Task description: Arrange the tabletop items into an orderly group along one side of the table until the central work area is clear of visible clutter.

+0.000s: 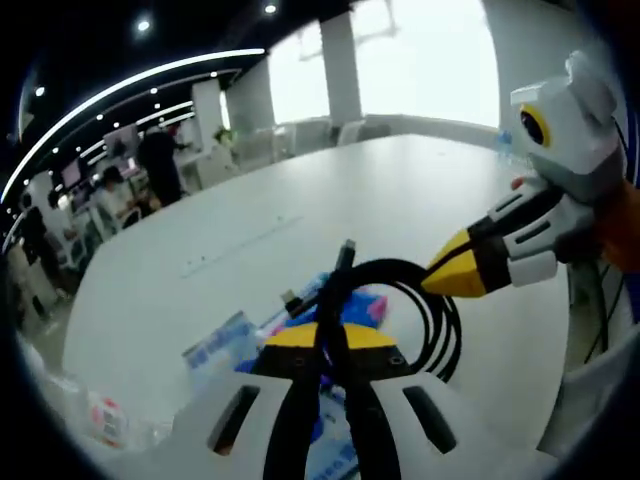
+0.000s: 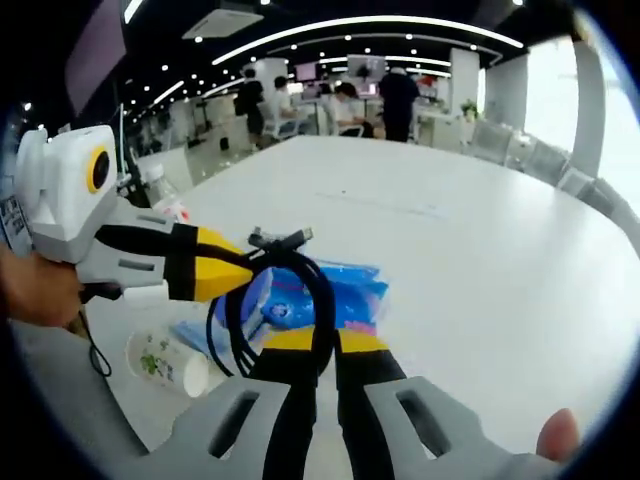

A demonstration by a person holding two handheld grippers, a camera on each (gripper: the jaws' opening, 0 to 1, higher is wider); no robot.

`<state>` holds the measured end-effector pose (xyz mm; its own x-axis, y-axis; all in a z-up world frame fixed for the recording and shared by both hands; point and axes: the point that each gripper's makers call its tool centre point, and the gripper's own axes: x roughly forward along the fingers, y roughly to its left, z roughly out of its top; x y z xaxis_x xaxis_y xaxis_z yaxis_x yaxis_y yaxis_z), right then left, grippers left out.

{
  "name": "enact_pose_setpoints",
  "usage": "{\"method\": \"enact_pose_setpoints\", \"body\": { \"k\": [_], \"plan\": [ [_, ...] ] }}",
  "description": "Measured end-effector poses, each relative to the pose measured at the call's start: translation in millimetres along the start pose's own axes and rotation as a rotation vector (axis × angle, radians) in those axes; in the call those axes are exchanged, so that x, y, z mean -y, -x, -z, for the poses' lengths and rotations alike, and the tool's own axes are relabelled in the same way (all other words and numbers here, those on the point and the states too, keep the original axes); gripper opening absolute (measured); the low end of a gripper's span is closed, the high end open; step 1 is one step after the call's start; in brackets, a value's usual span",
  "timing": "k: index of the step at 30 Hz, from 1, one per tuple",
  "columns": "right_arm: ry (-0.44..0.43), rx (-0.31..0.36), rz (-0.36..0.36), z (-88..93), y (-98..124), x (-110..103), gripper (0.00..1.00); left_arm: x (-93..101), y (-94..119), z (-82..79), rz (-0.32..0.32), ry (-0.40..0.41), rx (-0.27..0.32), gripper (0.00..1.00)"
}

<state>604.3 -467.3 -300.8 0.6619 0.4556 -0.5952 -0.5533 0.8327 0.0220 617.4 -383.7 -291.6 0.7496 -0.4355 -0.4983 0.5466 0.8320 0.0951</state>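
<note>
A coiled black cable (image 1: pixel 443 318) with its plug ends (image 2: pixel 283 238) sticking up hangs just above the white table (image 2: pixel 480 250). In the left gripper view my left gripper (image 1: pixel 330 335) is shut on one side of the coil. My right gripper (image 1: pixel 440 281) comes in from the right, its yellow tips closed on the coil's other side. In the right gripper view the right gripper (image 2: pixel 325 345) pinches the cable (image 2: pixel 322 290), and the left gripper (image 2: pixel 236 276) reaches it from the left. Under the coil lies a blue and pink packet (image 2: pixel 350 290).
A paper cup (image 2: pixel 166 362) lies on its side near the table edge, beside a blue-white packet (image 1: pixel 216 345). A plastic bottle (image 2: pixel 160 192) stands behind the left gripper. People and desks fill the background (image 2: pixel 340 95). A fingertip (image 2: pixel 557 436) shows at the lower right.
</note>
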Motion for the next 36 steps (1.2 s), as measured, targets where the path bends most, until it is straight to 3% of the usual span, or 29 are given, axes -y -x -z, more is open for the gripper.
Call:
{"method": "enact_pose_setpoints", "body": {
  "k": [13,26,36],
  "plan": [
    [-0.032,-0.023,0.067,27.0,26.8,39.8,0.05,48.1,-26.6,-9.8,0.072,-0.017,-0.007,0.04],
    [-0.086,-0.059,0.117,62.3,43.5,70.8,0.03,93.2,-55.7,4.2,0.143,-0.007,-0.046,0.04],
    [-0.133,-0.081,0.127,83.4,37.1,83.4,0.03,103.7,-72.8,11.8,0.156,0.006,-0.07,0.04]
  ]
}}
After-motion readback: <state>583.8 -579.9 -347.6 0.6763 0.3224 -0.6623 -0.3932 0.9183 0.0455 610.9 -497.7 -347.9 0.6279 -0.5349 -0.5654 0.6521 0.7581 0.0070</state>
